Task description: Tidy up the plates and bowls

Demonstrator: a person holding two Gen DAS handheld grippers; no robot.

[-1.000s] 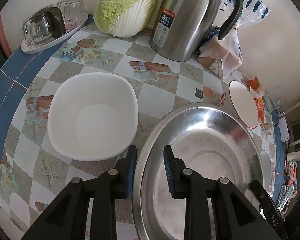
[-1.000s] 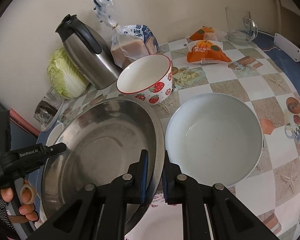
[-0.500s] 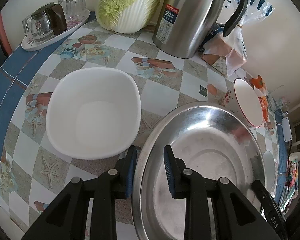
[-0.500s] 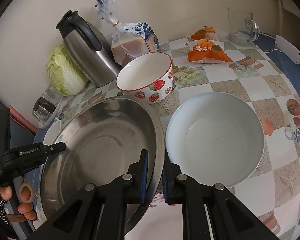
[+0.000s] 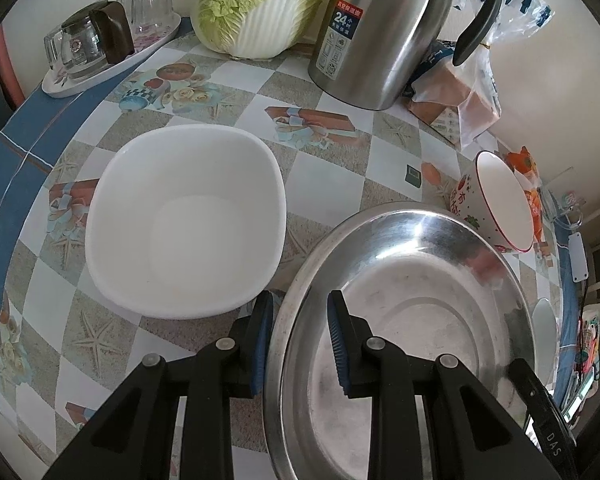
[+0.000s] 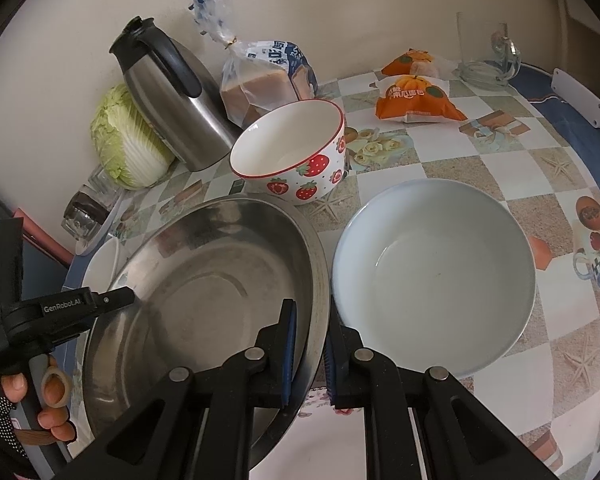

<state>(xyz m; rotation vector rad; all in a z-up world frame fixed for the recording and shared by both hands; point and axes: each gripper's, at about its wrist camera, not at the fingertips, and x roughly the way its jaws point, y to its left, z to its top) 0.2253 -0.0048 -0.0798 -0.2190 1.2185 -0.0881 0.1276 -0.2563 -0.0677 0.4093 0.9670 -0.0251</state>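
Round table [image 6: 500, 168], glossy checked cloth with starfish and teacup prints, blue border; on it a wide, shallow stainless steel basin [image 6: 204, 280] [image 5: 412, 320], scuffed and mirror-bright, near-centre, its rim straddled on opposite sides by the left gripper [image 5: 298, 332], blue ribbed pads apart and clear of the metal, and the right gripper [image 6: 310, 354], pads clamped on the rim. Flanking it: rounded-square white dish [image 5: 184, 220] to the left, round pale-blue bowl [image 6: 436, 276] to the right, small strawberry-print bowl [image 6: 292, 152] with red lip just beyond.
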